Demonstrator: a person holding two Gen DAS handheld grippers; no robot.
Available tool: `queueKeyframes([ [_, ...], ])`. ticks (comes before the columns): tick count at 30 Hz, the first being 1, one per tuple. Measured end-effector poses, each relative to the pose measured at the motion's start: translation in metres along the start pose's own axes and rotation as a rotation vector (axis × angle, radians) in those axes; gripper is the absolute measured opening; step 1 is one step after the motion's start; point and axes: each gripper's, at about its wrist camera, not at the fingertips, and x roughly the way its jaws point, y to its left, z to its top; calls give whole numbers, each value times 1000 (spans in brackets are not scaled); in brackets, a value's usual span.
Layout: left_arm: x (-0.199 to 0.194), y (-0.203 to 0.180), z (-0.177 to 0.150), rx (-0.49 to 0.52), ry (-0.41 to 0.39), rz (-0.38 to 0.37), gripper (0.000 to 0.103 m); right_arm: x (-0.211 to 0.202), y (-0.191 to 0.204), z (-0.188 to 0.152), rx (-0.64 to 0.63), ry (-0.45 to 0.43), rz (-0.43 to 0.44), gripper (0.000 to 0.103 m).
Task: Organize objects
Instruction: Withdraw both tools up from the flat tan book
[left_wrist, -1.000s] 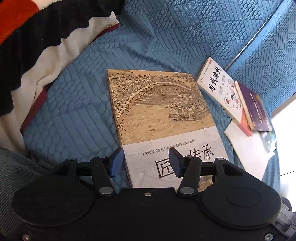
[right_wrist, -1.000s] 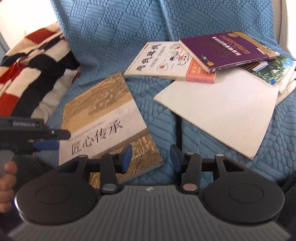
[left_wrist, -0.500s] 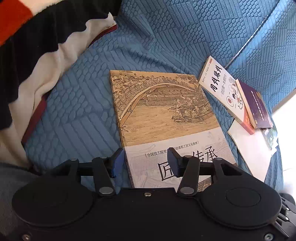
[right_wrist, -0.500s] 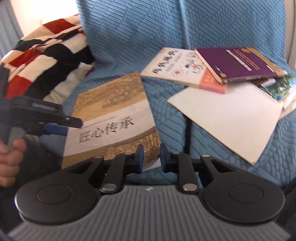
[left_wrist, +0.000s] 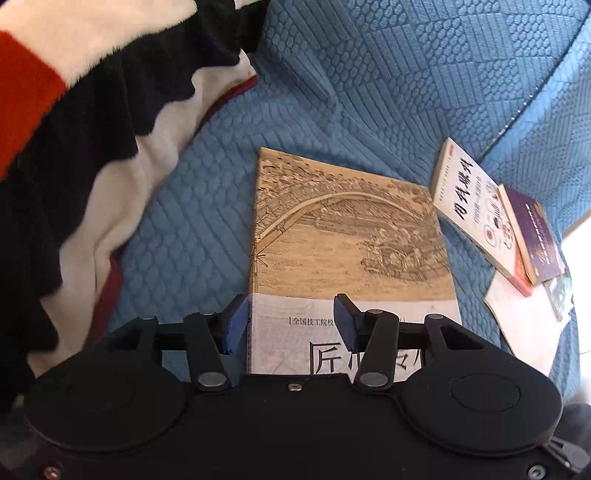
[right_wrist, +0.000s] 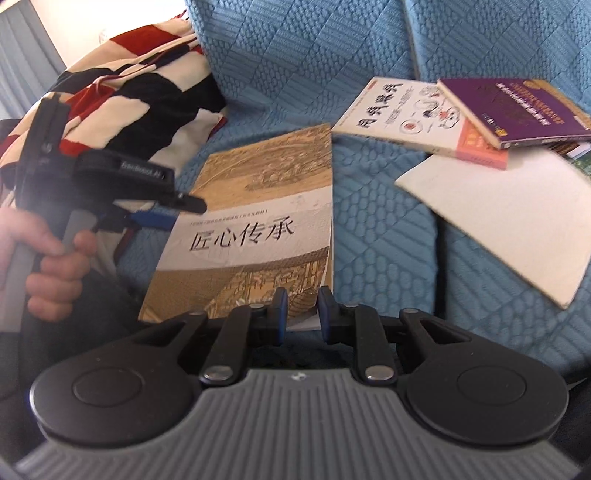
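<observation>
Tan book (right_wrist: 255, 225): lying flat on the blue sofa cover (left_wrist: 369, 74), its near corner sitting between the jaws of the right gripper (right_wrist: 300, 314), which are standing narrower than a second ago, gap showing, grip uncertain. Left gripper (left_wrist: 290, 323) is straddling its spine edge, jaws apart as before. Cover is showing a bridge engraving and a white title band. White book (right_wrist: 399, 110) and purple book (right_wrist: 513, 107) are lying beyond.

A blue quilted sofa cover (left_wrist: 388, 92) fills both views; a red, black and white striped blanket (right_wrist: 140, 85) lies bunched at one side, sunlit.
</observation>
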Motion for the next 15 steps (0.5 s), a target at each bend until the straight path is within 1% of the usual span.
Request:
queueKeyframes([
  [10,10,-5,19,34,-12,60,47,19,17,-4,15,42,32,21],
  [13,10,-4,18,30,-20,68,47,23,18,-5,30,53,46,21],
  [15,11,-4,19,28,-21,66,48,25,21,-5,26,58,38,21],
])
